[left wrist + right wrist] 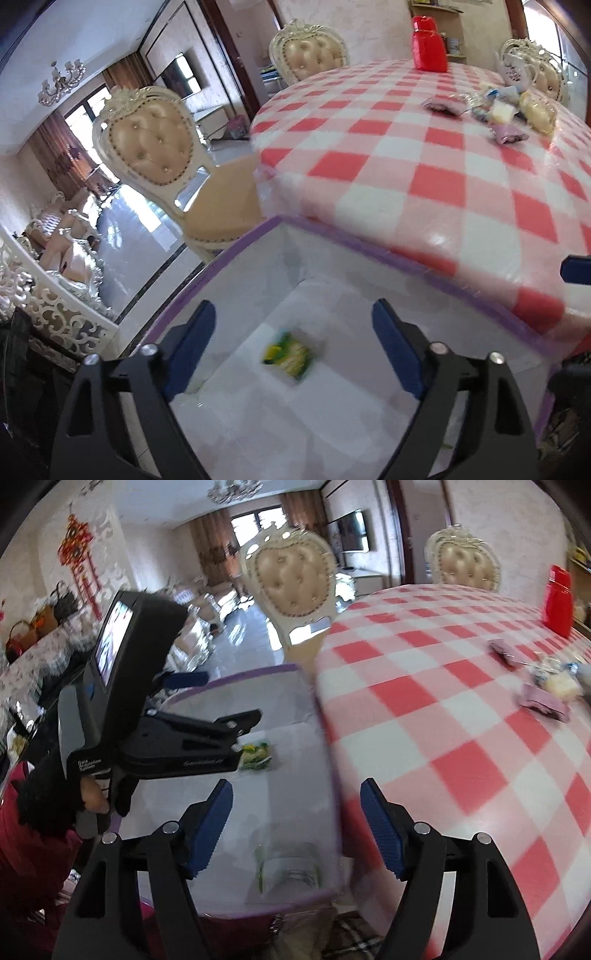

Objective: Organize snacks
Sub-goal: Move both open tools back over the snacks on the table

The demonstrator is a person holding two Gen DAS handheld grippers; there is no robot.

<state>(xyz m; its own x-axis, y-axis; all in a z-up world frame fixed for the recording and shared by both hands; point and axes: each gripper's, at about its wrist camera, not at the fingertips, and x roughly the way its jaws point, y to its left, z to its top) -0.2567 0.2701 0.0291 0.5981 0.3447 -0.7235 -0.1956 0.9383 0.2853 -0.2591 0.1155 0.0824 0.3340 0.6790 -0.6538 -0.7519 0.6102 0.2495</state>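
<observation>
A red container (428, 46) stands far ahead on the checked tablecloth (424, 173) – a white teapot (515, 68) off to its right, two cream padded chairs (147, 147) beyond the left edge

Green-yellow snack packet (289, 355) flat inside purple-rimmed box (424, 254)

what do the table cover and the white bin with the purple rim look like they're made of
Table cover: probably glossy vinyl or plastic-coated cloth; window glare streaks across its red-and-white checks. White bin: looks like stiff fabric or thin board with a matte finish and purple edging; motion blur leaves it uncertain.
</observation>
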